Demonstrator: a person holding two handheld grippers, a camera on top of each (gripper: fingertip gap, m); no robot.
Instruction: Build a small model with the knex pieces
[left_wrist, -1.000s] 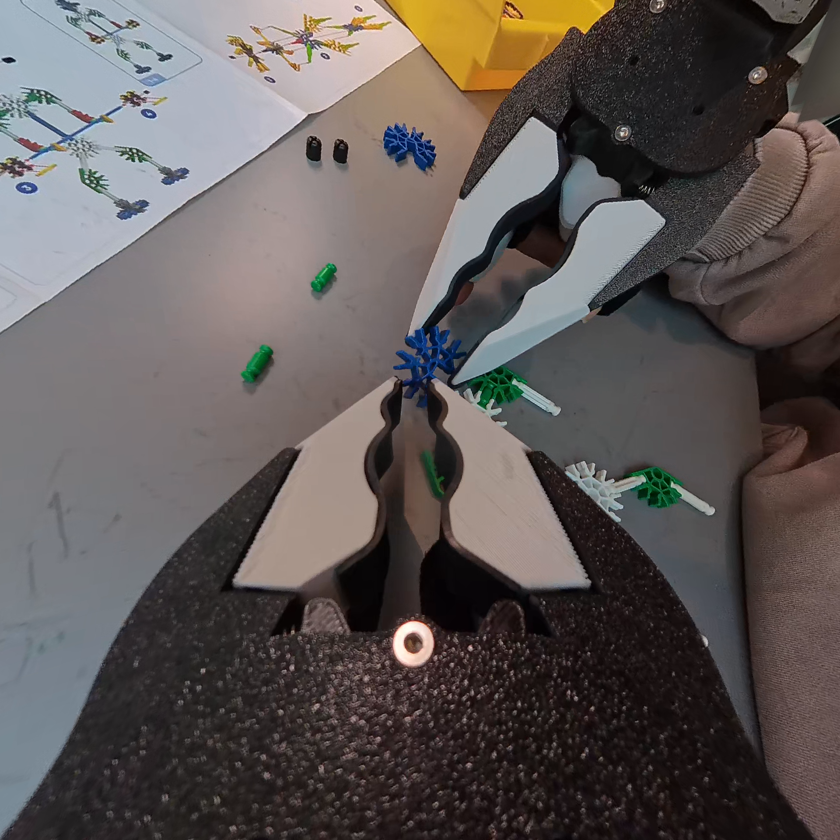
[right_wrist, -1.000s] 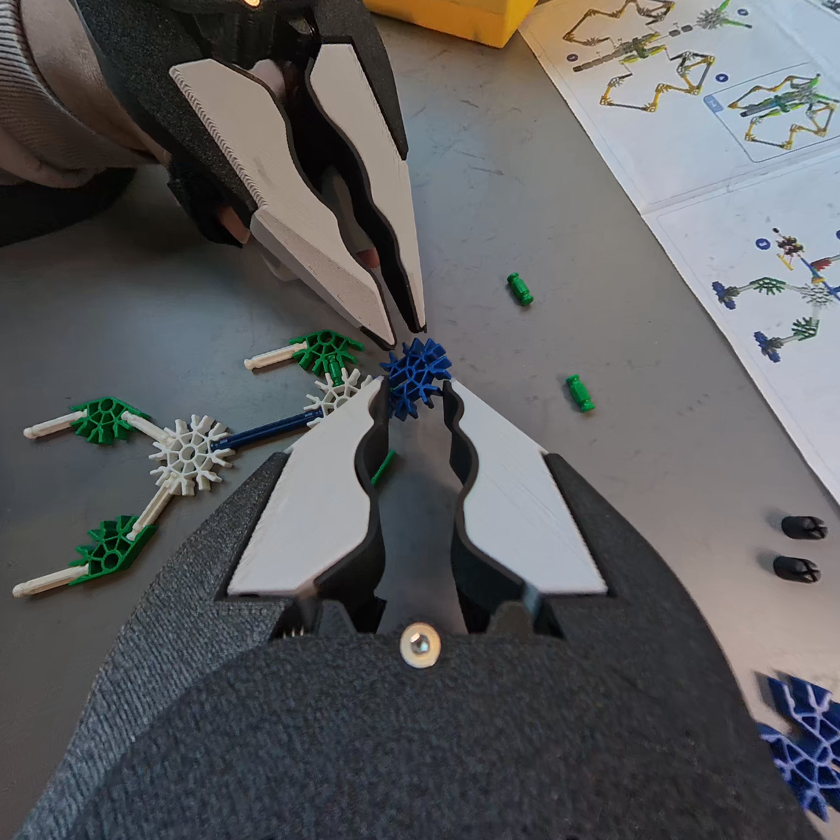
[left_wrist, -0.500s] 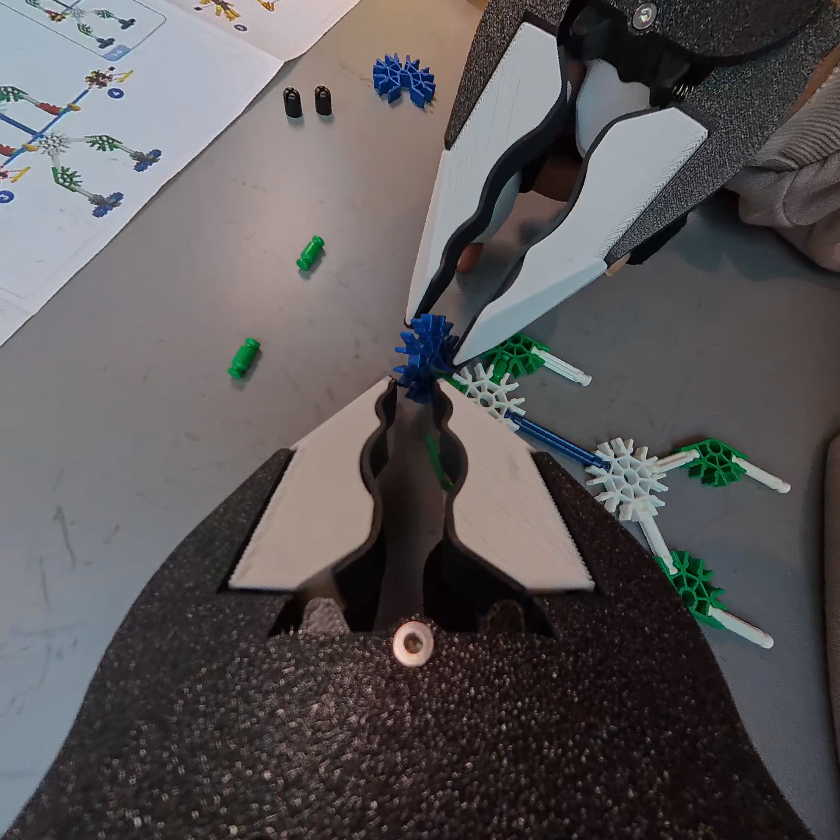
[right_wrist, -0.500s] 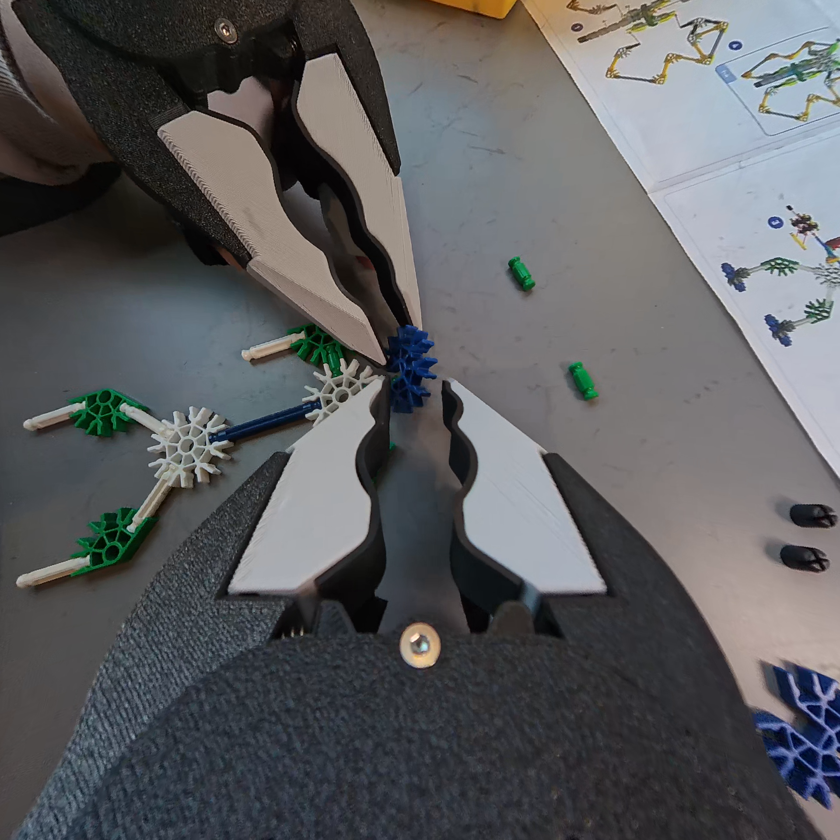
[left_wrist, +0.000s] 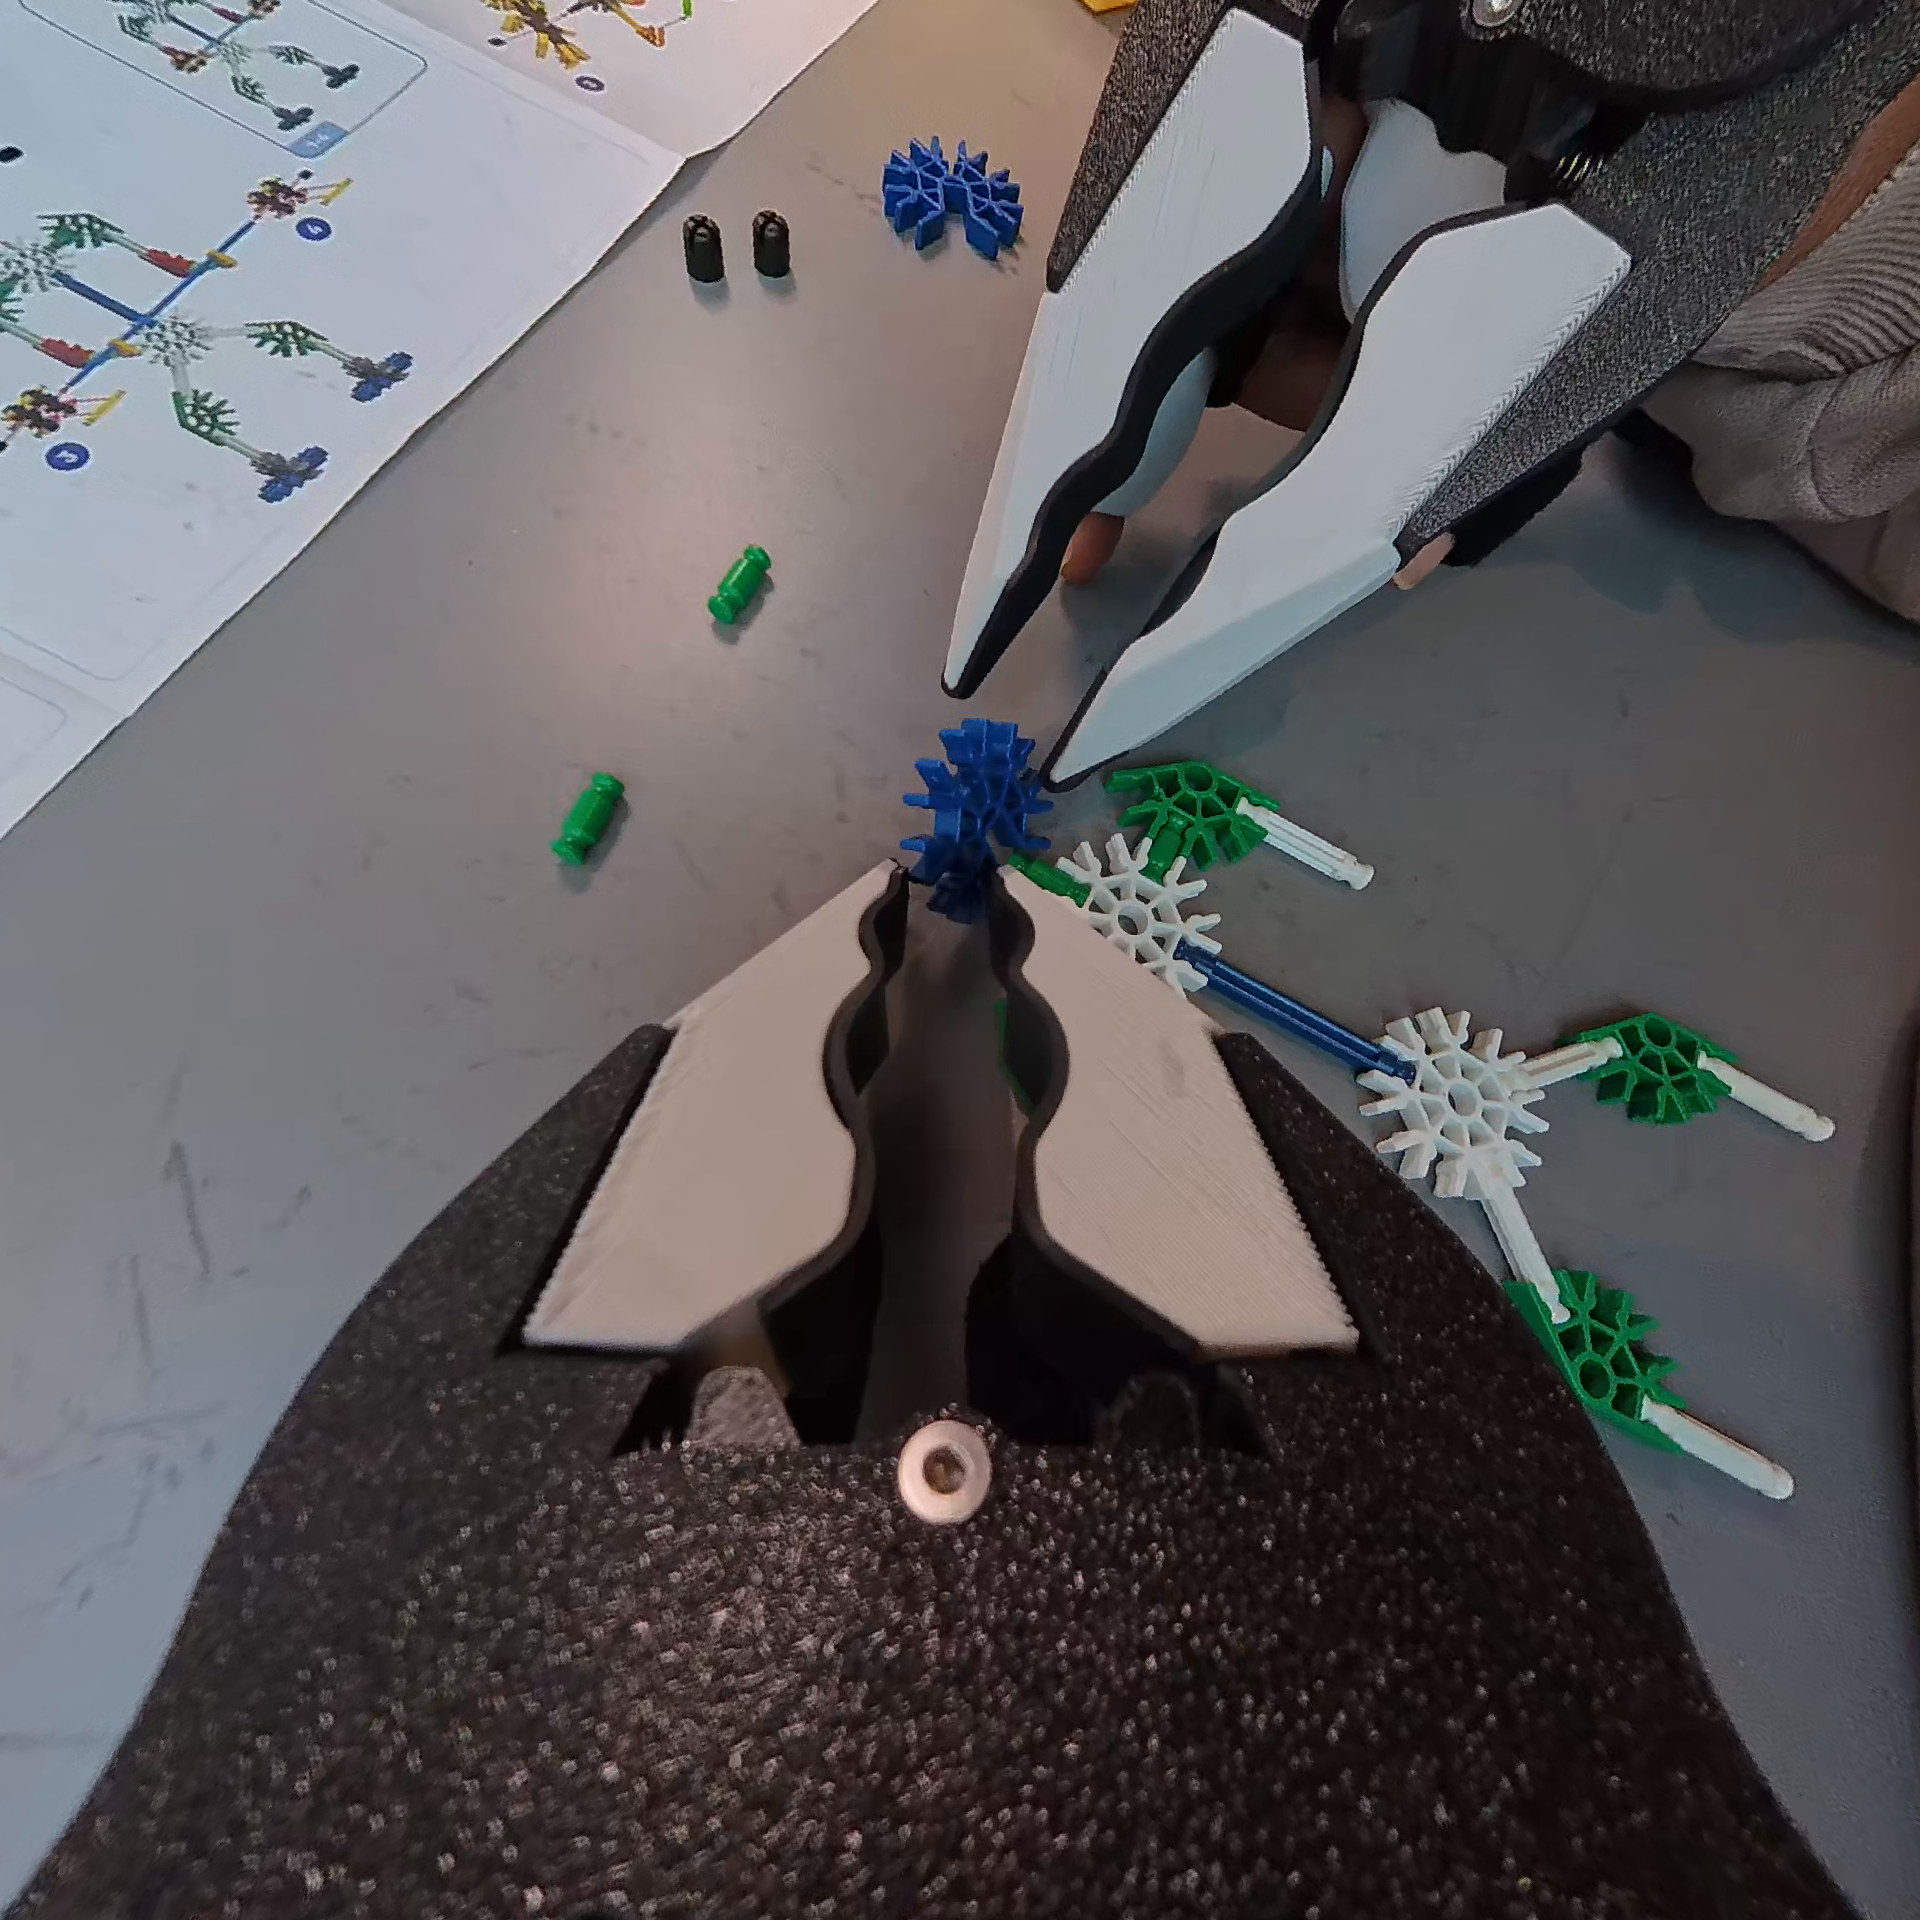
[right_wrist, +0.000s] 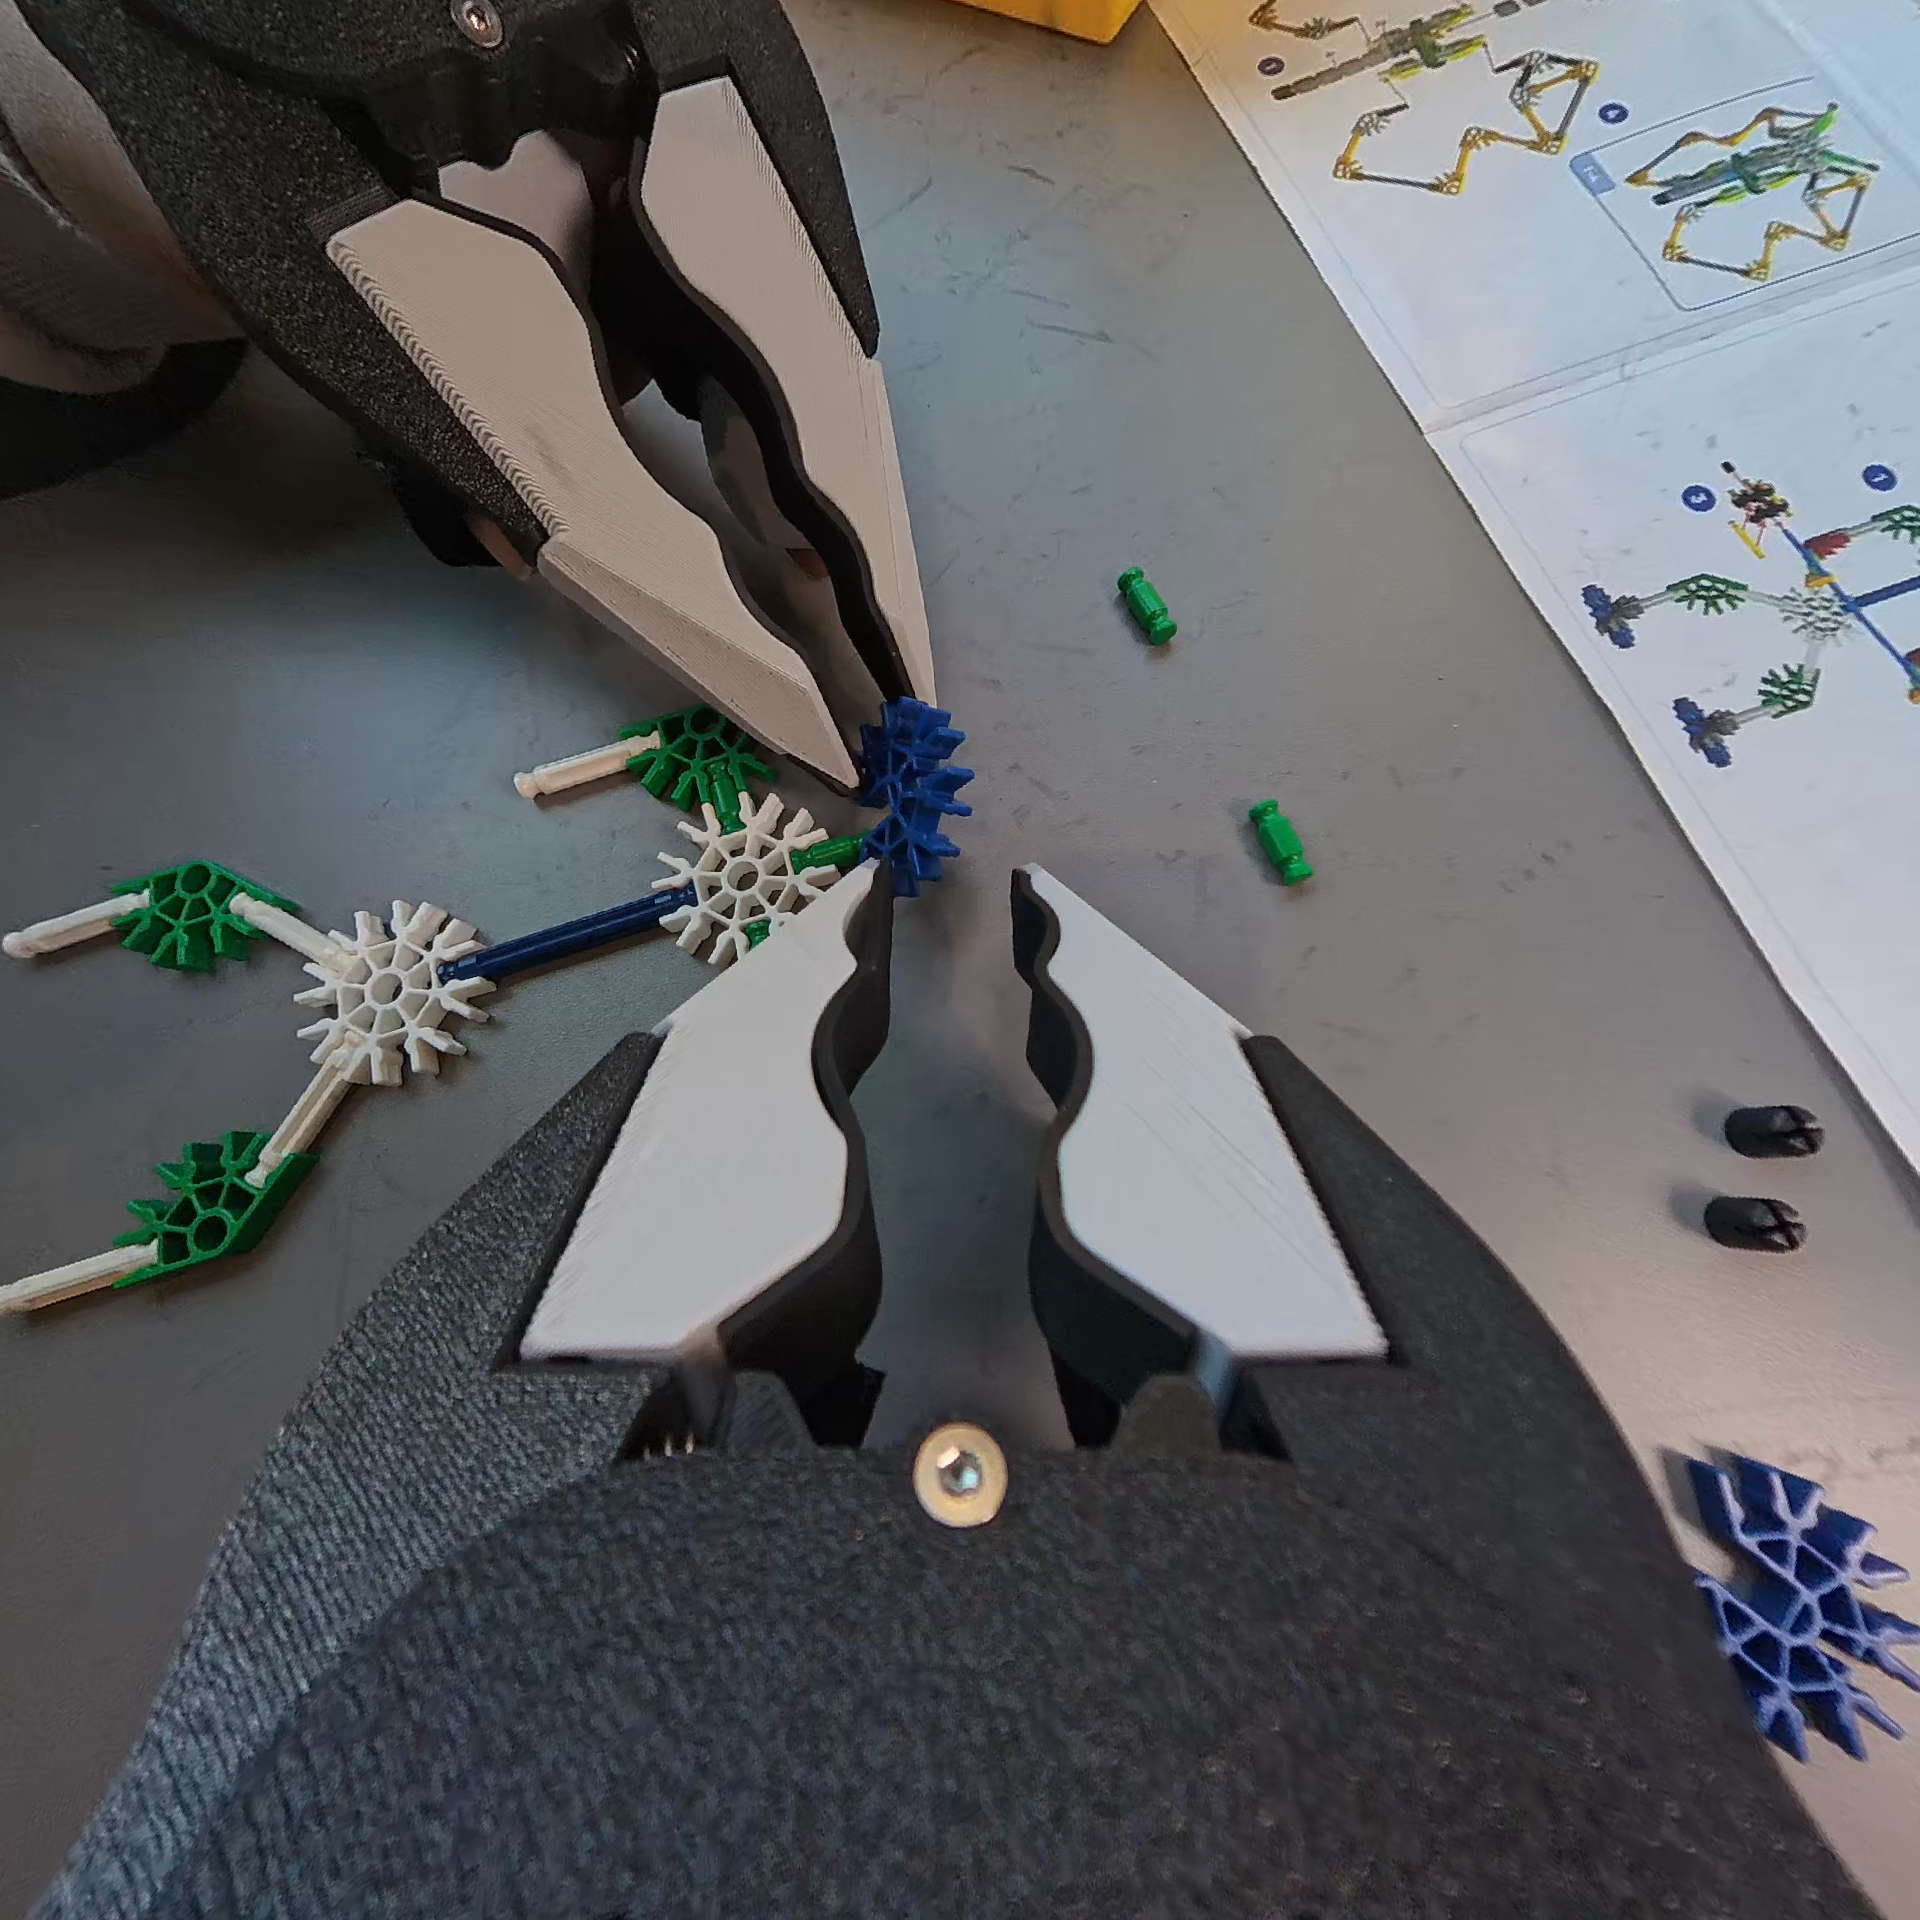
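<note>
A blue snowflake connector (left_wrist: 977, 805) stands on edge on the grey table, joined by a short green rod to a white snowflake connector (left_wrist: 1138, 914). My left gripper (left_wrist: 951, 878) is shut on the blue connector's edge; it also shows in the right wrist view (right_wrist: 888, 743), pinching the blue connector (right_wrist: 914, 795). My right gripper (right_wrist: 948, 878) is open and empty, its tips just short of the blue connector; in the left wrist view the right gripper (left_wrist: 1003, 732) is open beside it. The white connector (right_wrist: 743, 878) is part of a flat assembly of a blue rod, a second white connector (right_wrist: 390, 992) and green connectors.
Two loose green rods (left_wrist: 587, 818) (left_wrist: 740, 585), two black caps (left_wrist: 738, 244) and a pair of blue connectors (left_wrist: 951, 197) lie on the table. A white instruction sheet (left_wrist: 208, 312) covers the far left. A yellow box (right_wrist: 1049, 16) is at the back. A person's sleeve (left_wrist: 1808, 416) is at the right. Only a small space, under 4 cm, lies between the two pairs of fingers.
My right gripper has opened wider and drawn back from the blue connector. My left gripper keeps its hold, and the connector now stands more on edge.
</note>
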